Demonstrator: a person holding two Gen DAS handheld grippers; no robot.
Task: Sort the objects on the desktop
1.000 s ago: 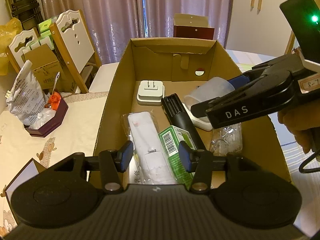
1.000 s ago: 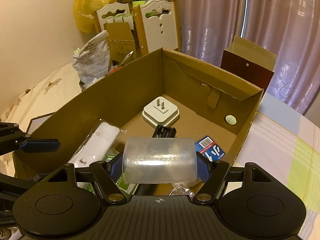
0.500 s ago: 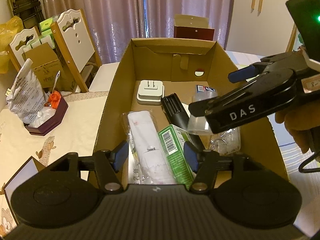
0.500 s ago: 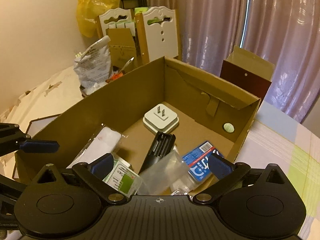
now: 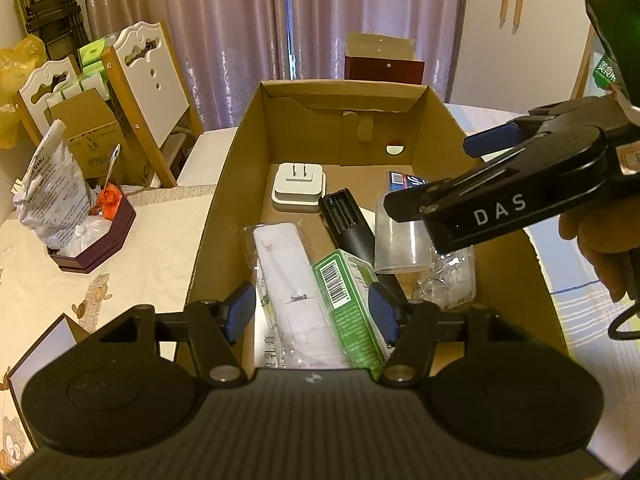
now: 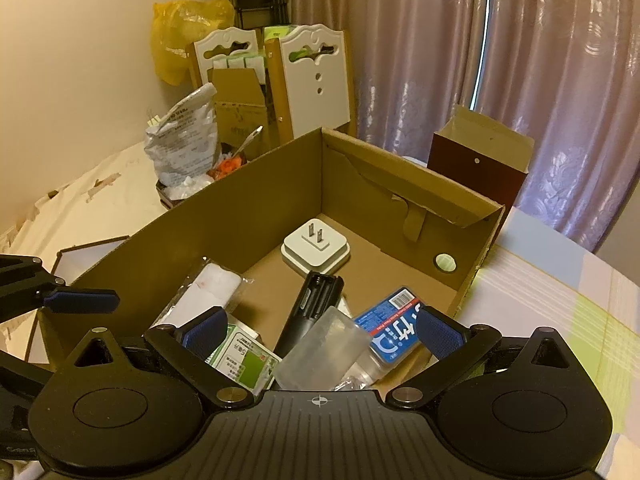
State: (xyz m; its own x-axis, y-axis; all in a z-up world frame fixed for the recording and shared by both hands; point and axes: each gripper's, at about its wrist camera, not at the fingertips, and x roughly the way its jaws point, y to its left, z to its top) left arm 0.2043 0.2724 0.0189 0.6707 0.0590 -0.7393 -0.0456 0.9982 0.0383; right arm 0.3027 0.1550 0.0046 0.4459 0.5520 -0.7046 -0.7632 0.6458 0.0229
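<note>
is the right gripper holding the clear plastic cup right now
No, the right gripper has its jaws spread wide with nothing between them, and the clear plastic cup lies on its side in the cardboard box.

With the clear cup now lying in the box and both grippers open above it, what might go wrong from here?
1. The clear plastic cup lies tilted across the black remote and a crinkled clear packet; it may roll or slide when neighbours are touched.
2. The right gripper hangs low over the cardboard box; its open fingers could snag the cup or the blue card pack.
3. The left gripper is close by; the two could collide.
</note>
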